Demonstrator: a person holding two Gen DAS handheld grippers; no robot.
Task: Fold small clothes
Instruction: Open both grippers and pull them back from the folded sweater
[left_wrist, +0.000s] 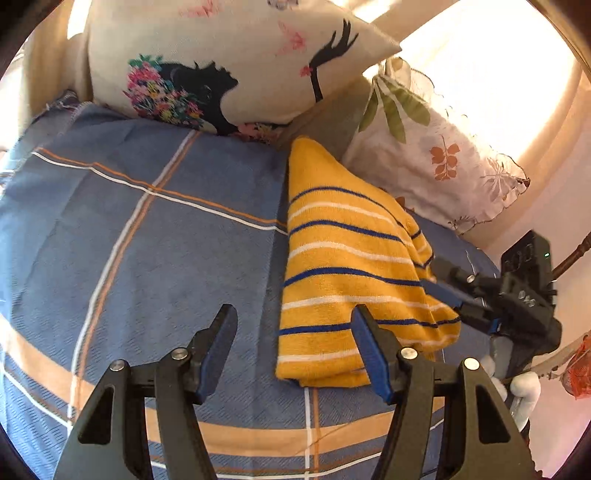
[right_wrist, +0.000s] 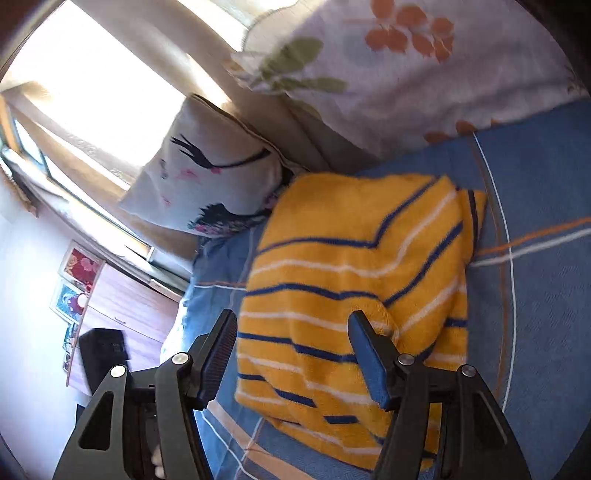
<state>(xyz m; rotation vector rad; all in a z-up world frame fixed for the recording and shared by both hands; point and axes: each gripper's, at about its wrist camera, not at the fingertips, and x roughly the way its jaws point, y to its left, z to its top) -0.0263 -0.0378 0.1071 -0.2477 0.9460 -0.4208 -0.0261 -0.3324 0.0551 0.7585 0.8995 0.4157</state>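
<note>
A yellow garment (left_wrist: 347, 273) with blue and white stripes lies folded on the blue checked bedcover (left_wrist: 129, 240). My left gripper (left_wrist: 293, 314) hovers open at the garment's near left edge. Nothing sits between its fingers; the right one overlaps the cloth in the picture. My right gripper (left_wrist: 430, 274) reaches in from the right, its tips at the garment's right edge. In the right wrist view the right gripper (right_wrist: 291, 317) stands open above the yellow garment (right_wrist: 354, 266), with no cloth pinched between the pads.
A cream pillow with a black silhouette (left_wrist: 221, 66) leans at the bed's head. A leaf-print pillow (left_wrist: 424, 155) lies to its right. Past the bed's edge are a wooden cabinet (right_wrist: 125, 306) and a black box (right_wrist: 103, 350). Sunlit curtains fill the background.
</note>
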